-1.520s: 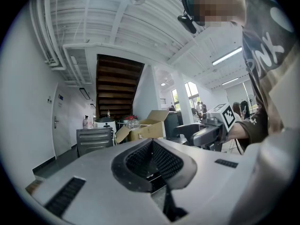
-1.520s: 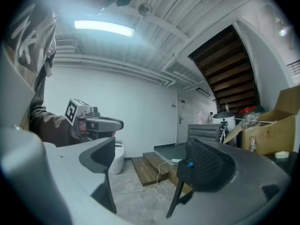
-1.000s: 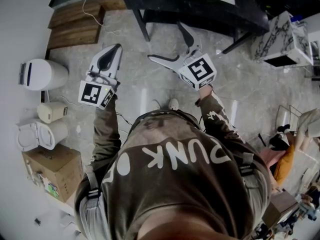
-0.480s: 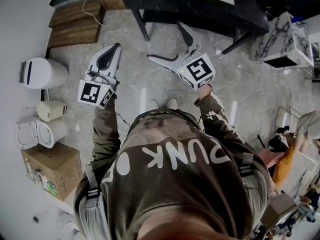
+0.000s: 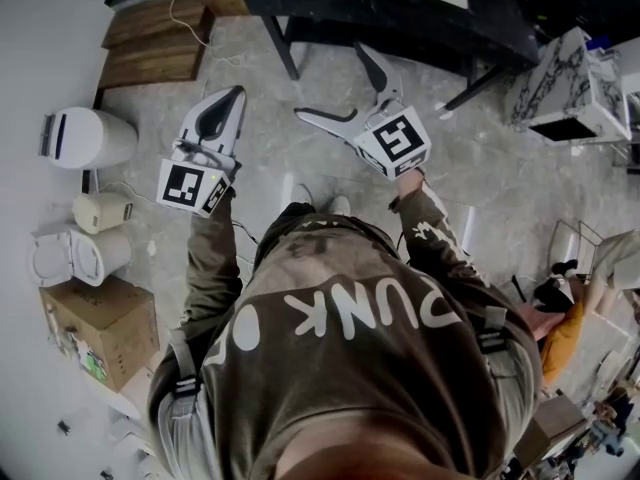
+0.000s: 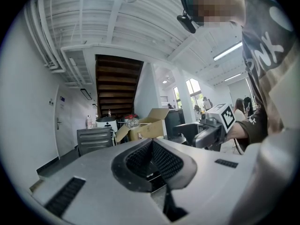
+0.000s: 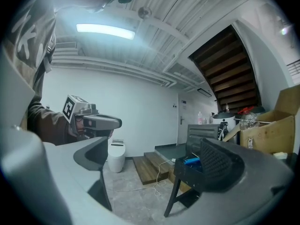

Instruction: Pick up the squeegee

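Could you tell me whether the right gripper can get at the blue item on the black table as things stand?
Probably yes, after a step forward. The right gripper is open and empty, the blue item lies near the black table edge, and nothing stands between them.

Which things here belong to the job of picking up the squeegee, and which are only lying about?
For the job: left gripper, fingers together; right gripper, fingers apart, empty. No squeegee is in view.
Lying about: cardboard box, white bin, wooden steps, black table.
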A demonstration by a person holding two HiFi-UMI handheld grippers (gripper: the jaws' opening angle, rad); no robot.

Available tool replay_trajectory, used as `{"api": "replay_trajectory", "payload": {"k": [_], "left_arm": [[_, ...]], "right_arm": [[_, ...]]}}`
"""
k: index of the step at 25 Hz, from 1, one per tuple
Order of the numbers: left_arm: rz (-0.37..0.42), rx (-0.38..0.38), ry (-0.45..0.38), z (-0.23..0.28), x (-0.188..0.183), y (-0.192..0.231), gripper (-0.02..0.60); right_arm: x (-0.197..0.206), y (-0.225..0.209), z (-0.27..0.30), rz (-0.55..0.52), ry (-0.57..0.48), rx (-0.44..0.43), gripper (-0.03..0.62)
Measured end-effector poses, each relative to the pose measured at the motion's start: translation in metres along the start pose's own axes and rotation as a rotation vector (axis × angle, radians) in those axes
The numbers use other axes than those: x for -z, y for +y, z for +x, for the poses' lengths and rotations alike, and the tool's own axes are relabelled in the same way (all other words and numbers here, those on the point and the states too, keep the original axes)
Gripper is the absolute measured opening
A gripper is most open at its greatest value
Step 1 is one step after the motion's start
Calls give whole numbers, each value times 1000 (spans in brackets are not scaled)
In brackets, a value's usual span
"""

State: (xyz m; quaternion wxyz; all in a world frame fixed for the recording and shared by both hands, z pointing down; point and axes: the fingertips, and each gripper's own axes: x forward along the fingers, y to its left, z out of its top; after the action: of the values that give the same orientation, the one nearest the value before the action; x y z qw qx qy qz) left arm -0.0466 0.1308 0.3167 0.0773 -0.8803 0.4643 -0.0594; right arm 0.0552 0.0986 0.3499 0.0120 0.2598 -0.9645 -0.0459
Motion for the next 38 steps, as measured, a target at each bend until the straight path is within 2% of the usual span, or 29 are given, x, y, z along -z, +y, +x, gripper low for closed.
{"api": "replay_trajectory", "payload": {"k": [8,15,29,38], "left_arm": [[-1,0,-1,13,4,3,2],[-2,7,-13,34,14,30,2],[-53,26,-5,101,55,146,2],[-88,71,-4,146,72,227,2]], "right_arm": [[7,-13,2,8,4,3,594],[14,-36,28,1,7,17,594],[43,-109,142,33,64,42,594],[47,-153,218,46,101,83,594]]}}
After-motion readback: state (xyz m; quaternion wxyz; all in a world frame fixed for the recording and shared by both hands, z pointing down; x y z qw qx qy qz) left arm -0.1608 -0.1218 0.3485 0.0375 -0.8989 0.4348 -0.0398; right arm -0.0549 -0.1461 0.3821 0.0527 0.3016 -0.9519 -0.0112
